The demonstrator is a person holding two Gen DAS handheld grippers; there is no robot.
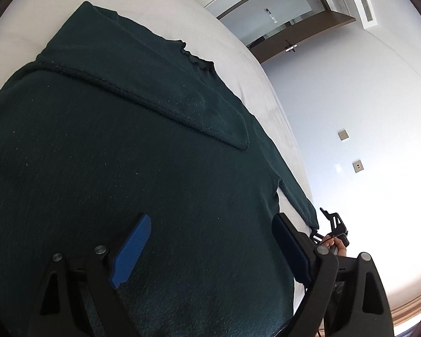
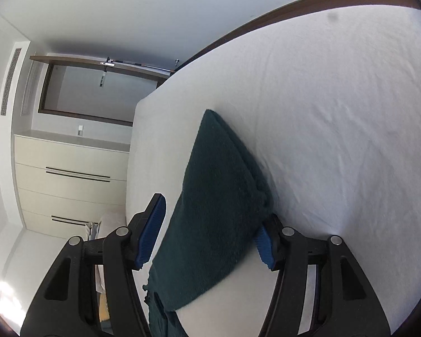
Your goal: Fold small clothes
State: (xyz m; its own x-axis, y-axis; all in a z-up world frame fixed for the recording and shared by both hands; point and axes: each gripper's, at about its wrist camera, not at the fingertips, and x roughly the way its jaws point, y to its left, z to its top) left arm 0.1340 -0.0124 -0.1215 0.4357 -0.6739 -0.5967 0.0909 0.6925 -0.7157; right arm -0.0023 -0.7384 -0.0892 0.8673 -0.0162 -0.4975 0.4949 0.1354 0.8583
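A dark green knitted sweater [image 1: 120, 140] lies flat on a white bed [image 1: 255, 90], one sleeve folded across its body. My left gripper [image 1: 210, 224] is open and hovers just over the sweater's lower part, blue pads apart. In the right wrist view, a sleeve of the sweater [image 2: 210, 210] runs between the wide-apart fingers of my right gripper [image 2: 213, 216], which is open with the sleeve cuff near its base. The right gripper also shows in the left wrist view [image 1: 334, 230] at the sweater's far sleeve end.
The white bed sheet [image 2: 336, 126] fills the right wrist view. A cream drawer cabinet [image 2: 70, 174] and a brown-framed opening [image 2: 98, 95] stand beyond the bed edge. A white wall with sockets [image 1: 357, 166] is on the right in the left wrist view.
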